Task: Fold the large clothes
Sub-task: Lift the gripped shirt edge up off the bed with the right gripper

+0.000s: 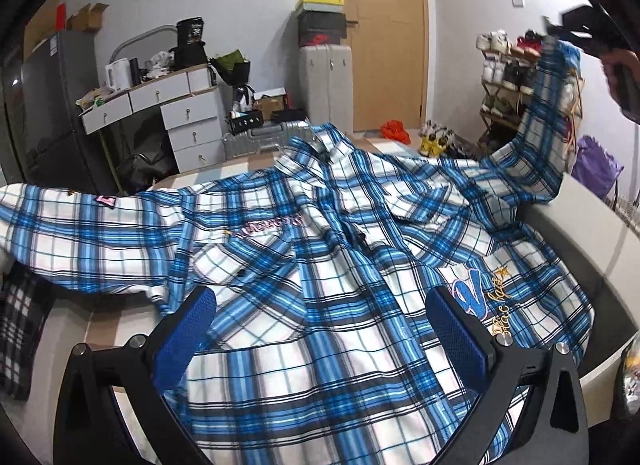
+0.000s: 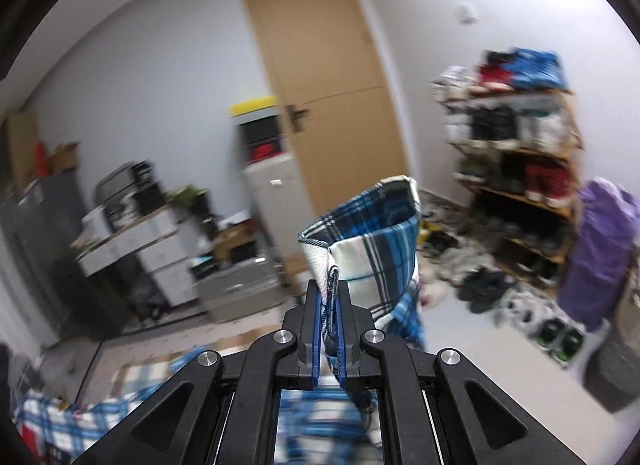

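Observation:
A large blue, white and black plaid shirt (image 1: 320,249) lies spread front-up on a bed, collar at the far side. My left gripper (image 1: 320,305) is open just above the shirt's lower front, blue pads apart and empty. My right gripper (image 2: 329,297) is shut on the cuff of the shirt's sleeve (image 2: 372,241) and holds it high in the air. In the left wrist view that sleeve (image 1: 548,105) rises at the far right up to the right gripper (image 1: 560,31). The other sleeve (image 1: 60,221) lies stretched out to the left.
The bed's pale edge (image 1: 580,225) runs along the right. A black and white checked cloth (image 1: 20,325) lies at the left. Behind stand a white drawer unit (image 1: 192,125), a wooden door (image 1: 380,37), a shoe rack (image 2: 516,169) and a purple bag (image 2: 600,249).

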Action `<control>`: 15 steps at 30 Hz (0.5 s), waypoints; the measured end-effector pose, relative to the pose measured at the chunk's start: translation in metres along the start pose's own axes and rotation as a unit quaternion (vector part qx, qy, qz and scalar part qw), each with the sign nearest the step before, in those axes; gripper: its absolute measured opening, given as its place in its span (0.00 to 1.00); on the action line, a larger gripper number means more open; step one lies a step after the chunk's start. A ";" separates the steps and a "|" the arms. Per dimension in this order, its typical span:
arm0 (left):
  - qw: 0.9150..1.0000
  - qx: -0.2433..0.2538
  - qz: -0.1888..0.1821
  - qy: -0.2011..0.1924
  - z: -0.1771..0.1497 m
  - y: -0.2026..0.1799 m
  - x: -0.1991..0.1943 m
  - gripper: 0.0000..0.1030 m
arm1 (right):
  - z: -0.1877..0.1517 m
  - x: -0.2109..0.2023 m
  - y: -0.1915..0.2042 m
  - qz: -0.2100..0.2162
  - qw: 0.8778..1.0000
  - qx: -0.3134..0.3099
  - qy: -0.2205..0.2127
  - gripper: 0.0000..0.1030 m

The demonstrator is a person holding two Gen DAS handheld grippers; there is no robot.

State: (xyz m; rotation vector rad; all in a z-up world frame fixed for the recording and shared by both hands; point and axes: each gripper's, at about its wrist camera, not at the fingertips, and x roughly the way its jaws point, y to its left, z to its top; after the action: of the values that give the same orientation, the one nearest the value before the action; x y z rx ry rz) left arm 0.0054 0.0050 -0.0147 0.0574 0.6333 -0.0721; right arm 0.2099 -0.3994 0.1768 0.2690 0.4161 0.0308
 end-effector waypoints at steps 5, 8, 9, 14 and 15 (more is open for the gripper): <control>1.000 -0.025 -0.008 -0.018 0.000 0.021 -0.020 0.99 | -0.016 0.025 0.107 0.068 0.996 -0.017 0.047 0.06; 0.998 -0.052 -0.016 -0.037 0.001 0.038 -0.037 0.99 | -0.037 0.047 0.160 0.095 0.991 -0.020 0.092 0.06; 0.997 -0.059 -0.018 -0.044 0.002 0.043 -0.042 0.99 | -0.048 0.057 0.181 0.103 0.988 -0.026 0.108 0.06; 0.992 -0.100 -0.016 -0.068 0.003 0.074 -0.060 0.99 | -0.124 0.108 0.260 0.138 0.971 -0.038 0.193 0.06; 0.991 -0.112 -0.015 -0.070 0.002 0.082 -0.062 0.99 | -0.149 0.123 0.280 0.138 0.966 -0.043 0.216 0.06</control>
State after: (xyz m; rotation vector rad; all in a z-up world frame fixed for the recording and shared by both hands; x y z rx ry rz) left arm -0.0359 0.0894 0.0263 -0.1724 0.4988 -0.0340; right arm 0.2691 -0.0818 0.0707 0.2326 0.8059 0.3859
